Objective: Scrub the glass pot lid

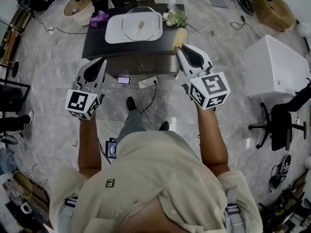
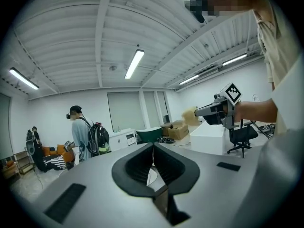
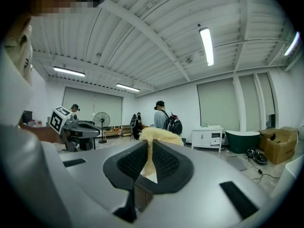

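The round glass pot lid point(image 1: 142, 25) lies flat in a white basin point(image 1: 114, 35) on a dark table point(image 1: 97, 46) ahead of me. My right gripper point(image 1: 180, 48) is raised short of the table's right front corner, shut on a straw-coloured scrubber point(image 1: 181, 37). In the right gripper view the scrubber point(image 3: 159, 136) bulges out past the shut jaws point(image 3: 150, 147). My left gripper point(image 1: 101, 63) hangs short of the table's left front edge. Its jaws point(image 2: 153, 150) are shut with nothing between them. Both grippers are clear of the lid.
A flower bunch point(image 1: 175, 18) and a spray bottle point(image 1: 172, 1) stand at the table's right rear, a purple cloth point(image 1: 98, 19) at its left. A power strip point(image 1: 147, 82) and cables lie on the floor. At the right stand a white cabinet point(image 1: 277, 67) and an office chair point(image 1: 282, 125). A person with a backpack point(image 3: 164, 115) stands far off.
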The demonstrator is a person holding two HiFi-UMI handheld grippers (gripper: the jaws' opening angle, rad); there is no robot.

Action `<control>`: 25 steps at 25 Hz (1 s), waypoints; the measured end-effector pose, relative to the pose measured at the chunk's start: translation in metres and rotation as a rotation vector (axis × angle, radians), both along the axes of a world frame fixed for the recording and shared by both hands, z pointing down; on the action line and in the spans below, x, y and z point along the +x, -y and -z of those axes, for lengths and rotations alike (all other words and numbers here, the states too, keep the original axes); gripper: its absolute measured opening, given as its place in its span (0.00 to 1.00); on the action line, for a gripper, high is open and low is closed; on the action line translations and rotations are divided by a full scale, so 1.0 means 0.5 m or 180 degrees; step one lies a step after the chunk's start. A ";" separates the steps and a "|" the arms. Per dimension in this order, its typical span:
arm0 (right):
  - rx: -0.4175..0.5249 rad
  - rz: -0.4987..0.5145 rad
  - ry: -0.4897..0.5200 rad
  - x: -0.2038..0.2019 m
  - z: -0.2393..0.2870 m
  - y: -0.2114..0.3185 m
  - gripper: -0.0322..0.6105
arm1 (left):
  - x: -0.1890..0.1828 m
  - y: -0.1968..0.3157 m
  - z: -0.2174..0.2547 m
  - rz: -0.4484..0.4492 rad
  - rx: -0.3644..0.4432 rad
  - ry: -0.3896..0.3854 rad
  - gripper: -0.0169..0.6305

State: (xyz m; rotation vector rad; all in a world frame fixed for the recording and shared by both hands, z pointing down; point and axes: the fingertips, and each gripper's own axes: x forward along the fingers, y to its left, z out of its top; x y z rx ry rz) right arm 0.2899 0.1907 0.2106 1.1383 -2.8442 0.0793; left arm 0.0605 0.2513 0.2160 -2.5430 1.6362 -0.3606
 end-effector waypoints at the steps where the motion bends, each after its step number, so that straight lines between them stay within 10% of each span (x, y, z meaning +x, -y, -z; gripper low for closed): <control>1: -0.0005 -0.0034 -0.0012 -0.001 -0.005 0.013 0.12 | -0.002 0.020 -0.005 -0.0038 -0.0001 -0.0012 0.05; 25: -0.0117 -0.0785 -0.0295 -0.298 -0.019 0.399 0.12 | -0.295 0.545 -0.011 -0.0853 0.0037 -0.0242 0.06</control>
